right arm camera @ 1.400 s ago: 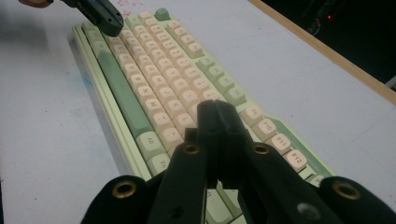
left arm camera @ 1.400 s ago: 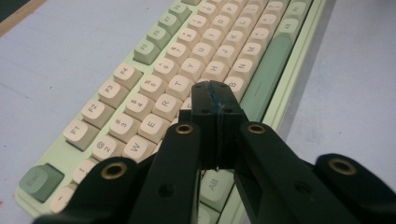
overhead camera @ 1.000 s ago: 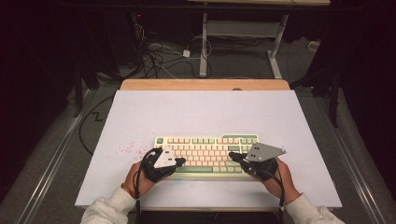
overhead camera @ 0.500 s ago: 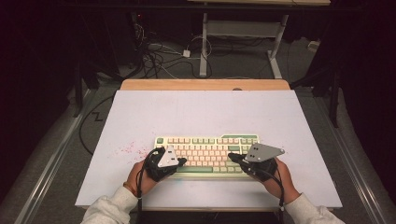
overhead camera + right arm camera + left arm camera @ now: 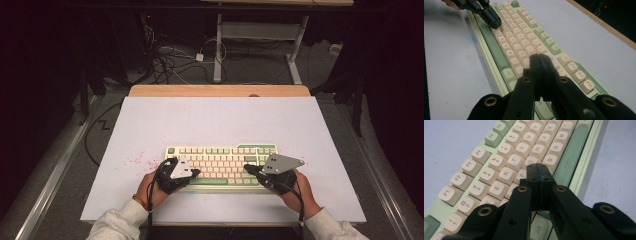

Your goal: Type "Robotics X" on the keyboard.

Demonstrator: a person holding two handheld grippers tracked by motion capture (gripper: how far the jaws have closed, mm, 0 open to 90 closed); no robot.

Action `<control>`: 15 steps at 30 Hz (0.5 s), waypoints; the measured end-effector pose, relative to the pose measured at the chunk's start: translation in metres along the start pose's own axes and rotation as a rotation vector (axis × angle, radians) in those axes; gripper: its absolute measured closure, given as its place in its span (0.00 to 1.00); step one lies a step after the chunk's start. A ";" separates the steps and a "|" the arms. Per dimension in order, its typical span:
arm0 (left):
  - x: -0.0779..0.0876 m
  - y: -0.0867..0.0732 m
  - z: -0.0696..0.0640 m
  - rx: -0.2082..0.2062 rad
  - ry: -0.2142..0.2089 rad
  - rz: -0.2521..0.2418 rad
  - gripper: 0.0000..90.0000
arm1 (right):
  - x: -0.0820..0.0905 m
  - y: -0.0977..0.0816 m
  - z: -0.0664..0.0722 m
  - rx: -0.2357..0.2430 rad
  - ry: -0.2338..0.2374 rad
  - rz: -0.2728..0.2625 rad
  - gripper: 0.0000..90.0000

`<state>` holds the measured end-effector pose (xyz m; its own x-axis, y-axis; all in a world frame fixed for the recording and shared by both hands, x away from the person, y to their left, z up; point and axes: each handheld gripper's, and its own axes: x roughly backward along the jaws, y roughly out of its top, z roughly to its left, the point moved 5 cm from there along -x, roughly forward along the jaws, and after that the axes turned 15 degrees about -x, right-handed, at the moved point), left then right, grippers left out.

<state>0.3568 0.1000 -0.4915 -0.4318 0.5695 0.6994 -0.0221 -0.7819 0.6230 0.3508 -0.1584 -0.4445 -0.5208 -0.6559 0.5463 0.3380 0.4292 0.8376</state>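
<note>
In the high view, a keyboard [image 5: 222, 163] with cream and green keys is seen lying on the near middle of a pale surface [image 5: 220, 120], its long side running across. The left claw [image 5: 192, 173] is held over the keyboard's left part, the right claw [image 5: 248, 168] over its right part, each gripped by a hand [image 5: 150, 190] coming in from the bottom edge. Faint red specks are seen on the surface just left of the keyboard. Cables are seen on the floor beyond the far edge.

In the left gripper view, the left claw [image 5: 538, 171] is shown with its jaws pressed together, nothing pinched between them. Its tip is placed over the keys near G and B, beside the long green space bar [image 5: 571, 155]. Whether a key is touched cannot be told.

In the right gripper view, the right claw [image 5: 538, 60] is likewise shown pressed together and empty, its tip over the cream keys at the right part of the keyboard [image 5: 524, 42], near the F-key row. The left claw [image 5: 492, 21] is seen farther off, its tip down at the keys beside the space bar.
</note>
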 end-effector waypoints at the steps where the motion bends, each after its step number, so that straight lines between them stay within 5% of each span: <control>1: 0.000 0.000 0.000 0.000 -0.001 0.000 0.97 | 0.000 0.000 0.000 -0.001 0.000 0.000 1.00; 15: -0.001 -0.001 0.001 0.002 -0.004 0.007 0.97 | -0.001 0.000 0.001 -0.002 0.000 0.007 1.00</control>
<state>0.3580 0.1004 -0.4920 -0.4285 0.5653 0.7049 -0.0179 -0.7853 0.6189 0.3510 -0.1574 -0.4456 -0.5182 -0.6529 0.5524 0.3432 0.4328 0.8336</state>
